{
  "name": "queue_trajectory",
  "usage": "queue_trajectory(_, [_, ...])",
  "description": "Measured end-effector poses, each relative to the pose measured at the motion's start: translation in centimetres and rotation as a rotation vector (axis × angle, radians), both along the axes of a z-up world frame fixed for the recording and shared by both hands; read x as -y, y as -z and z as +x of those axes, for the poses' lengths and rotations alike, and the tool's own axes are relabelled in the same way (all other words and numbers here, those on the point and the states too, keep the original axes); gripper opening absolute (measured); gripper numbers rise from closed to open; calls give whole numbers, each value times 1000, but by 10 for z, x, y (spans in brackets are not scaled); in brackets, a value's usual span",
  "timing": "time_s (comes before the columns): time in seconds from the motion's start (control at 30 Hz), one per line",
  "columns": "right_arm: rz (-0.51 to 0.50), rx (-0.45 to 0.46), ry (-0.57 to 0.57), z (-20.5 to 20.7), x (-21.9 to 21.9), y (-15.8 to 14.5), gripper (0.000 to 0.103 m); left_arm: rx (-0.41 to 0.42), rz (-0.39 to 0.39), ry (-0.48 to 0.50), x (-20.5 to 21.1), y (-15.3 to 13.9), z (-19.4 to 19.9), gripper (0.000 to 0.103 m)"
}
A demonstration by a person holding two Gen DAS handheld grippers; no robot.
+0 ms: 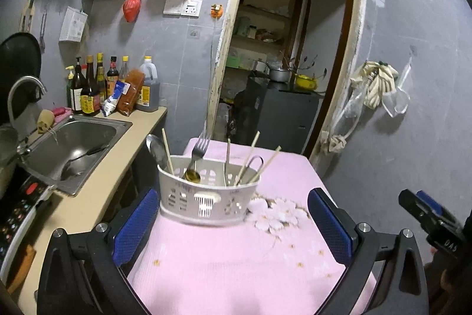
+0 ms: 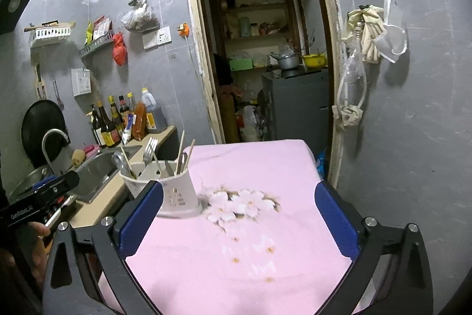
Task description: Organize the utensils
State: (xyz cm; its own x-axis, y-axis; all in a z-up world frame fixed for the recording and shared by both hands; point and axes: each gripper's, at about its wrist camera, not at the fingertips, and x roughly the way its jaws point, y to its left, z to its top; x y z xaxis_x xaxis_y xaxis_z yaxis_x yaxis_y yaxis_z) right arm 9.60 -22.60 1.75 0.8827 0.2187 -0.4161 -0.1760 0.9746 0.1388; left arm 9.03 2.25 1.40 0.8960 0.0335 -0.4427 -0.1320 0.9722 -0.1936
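A white perforated utensil basket (image 1: 206, 197) stands on the pink cloth of the table (image 1: 236, 262). In it stand a fork (image 1: 200, 148), a spoon (image 1: 156, 148), a small golden spoon (image 1: 191, 174), several wooden chopsticks (image 1: 267, 164) and a metal loop handle. My left gripper (image 1: 233, 222) is open, its blue pads wide apart, just in front of the basket with nothing between them. My right gripper (image 2: 239, 219) is open too, over the flower print, with the basket (image 2: 177, 194) behind its left pad. The right gripper (image 1: 427, 214) shows at the left view's right edge.
A steel sink (image 1: 73, 146) with a tap and a ladle lies left of the table, with sauce bottles (image 1: 97, 87) on the counter behind. An open doorway (image 1: 289, 64) faces me, a grey cabinet inside. Bags and a rag hang on the right wall (image 1: 377, 84).
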Motion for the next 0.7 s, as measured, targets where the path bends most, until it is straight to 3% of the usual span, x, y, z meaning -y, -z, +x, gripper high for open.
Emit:
queue_trajectory(0.33, [-33, -25, -40, -53, 14, 4, 101, -20, 53, -15, 21, 9, -56, 102])
queue_trajectory(0.7, [-24, -6, -35, -71, 22, -1, 101, -2, 118, 25, 41, 8, -93, 102])
